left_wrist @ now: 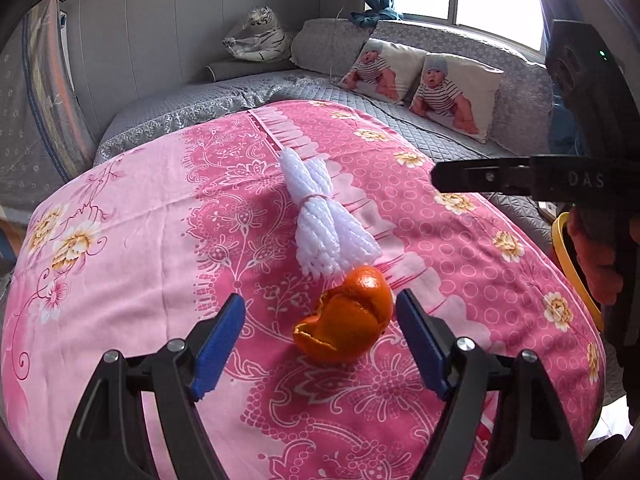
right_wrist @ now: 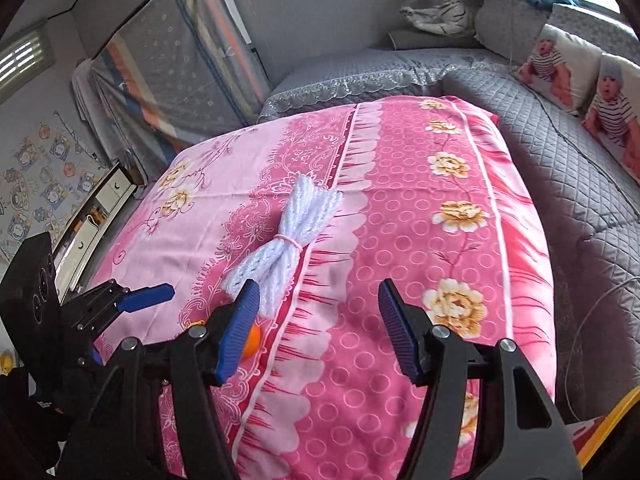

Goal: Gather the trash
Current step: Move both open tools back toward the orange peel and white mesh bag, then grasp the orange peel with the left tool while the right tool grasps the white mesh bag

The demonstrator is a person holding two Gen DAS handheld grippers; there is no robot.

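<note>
An orange peel [left_wrist: 348, 318] lies on the pink floral cloth [left_wrist: 140, 240] covering the table. My left gripper [left_wrist: 320, 314] is open, its blue pads on either side of the peel, not touching it. A white foam fruit net [left_wrist: 324, 216] tied with a pink band lies just beyond the peel. In the right wrist view, my right gripper [right_wrist: 316, 304] is open and empty above the cloth [right_wrist: 400, 200]; the foam net [right_wrist: 286, 240] lies just ahead of its left pad, and a bit of the peel [right_wrist: 252, 340] shows behind that pad.
A yellow-rimmed bin [left_wrist: 576, 268] stands off the table's right edge; its rim also shows in the right wrist view [right_wrist: 616, 416]. A grey quilted sofa [left_wrist: 440, 128] with baby-print pillows [left_wrist: 452, 96] and a plush tiger [left_wrist: 260, 36] wraps behind the table.
</note>
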